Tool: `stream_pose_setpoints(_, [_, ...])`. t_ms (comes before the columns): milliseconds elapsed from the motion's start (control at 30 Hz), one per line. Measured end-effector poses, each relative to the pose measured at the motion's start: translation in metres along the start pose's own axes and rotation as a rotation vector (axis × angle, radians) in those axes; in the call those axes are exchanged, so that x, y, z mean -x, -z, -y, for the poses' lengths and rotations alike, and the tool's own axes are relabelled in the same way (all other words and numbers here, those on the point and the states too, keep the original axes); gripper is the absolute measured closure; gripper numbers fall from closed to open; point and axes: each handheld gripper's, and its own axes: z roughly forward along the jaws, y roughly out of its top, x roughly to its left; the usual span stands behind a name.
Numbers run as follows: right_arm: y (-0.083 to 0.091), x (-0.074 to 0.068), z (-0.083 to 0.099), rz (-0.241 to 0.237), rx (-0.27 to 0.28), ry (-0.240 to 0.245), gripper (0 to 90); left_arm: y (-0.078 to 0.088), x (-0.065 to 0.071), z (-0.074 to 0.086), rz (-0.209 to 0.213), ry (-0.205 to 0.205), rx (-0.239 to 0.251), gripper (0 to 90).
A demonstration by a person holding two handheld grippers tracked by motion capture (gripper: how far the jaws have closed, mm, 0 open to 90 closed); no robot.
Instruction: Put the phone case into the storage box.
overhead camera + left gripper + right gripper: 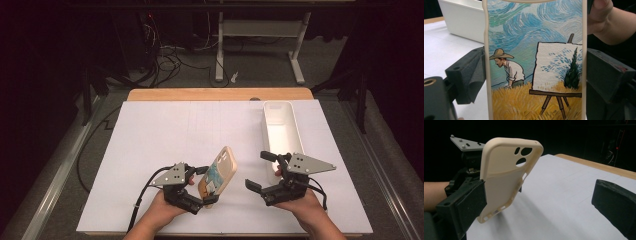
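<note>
While the left gripper (206,185) clamps the phone case (220,169) by its side edges above the table (150,145), the right gripper (264,170) hangs open nearby; a glancing grab could twist the case loose.

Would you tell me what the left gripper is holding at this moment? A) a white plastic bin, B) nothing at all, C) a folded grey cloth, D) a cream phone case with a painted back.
D: the left gripper has its jaws closed on the two long edges of the cream phone case, whose painted back faces the left gripper view.
</note>
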Motion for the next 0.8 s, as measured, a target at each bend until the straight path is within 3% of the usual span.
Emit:
stream_pose_setpoints(300, [-0.001, -0.005, -0.002, -0.076, 0.029, -0.012, 0.2, -0.001, 0.003, 0.000, 0.032, -0.004, 0.010, 11.0])
stream_pose_setpoints(800, [-0.007, -0.014, -0.003, -0.145, 0.025, -0.011, 0.2, -0.007, 0.006, 0.002, 0.082, -0.026, -0.005, 11.0])
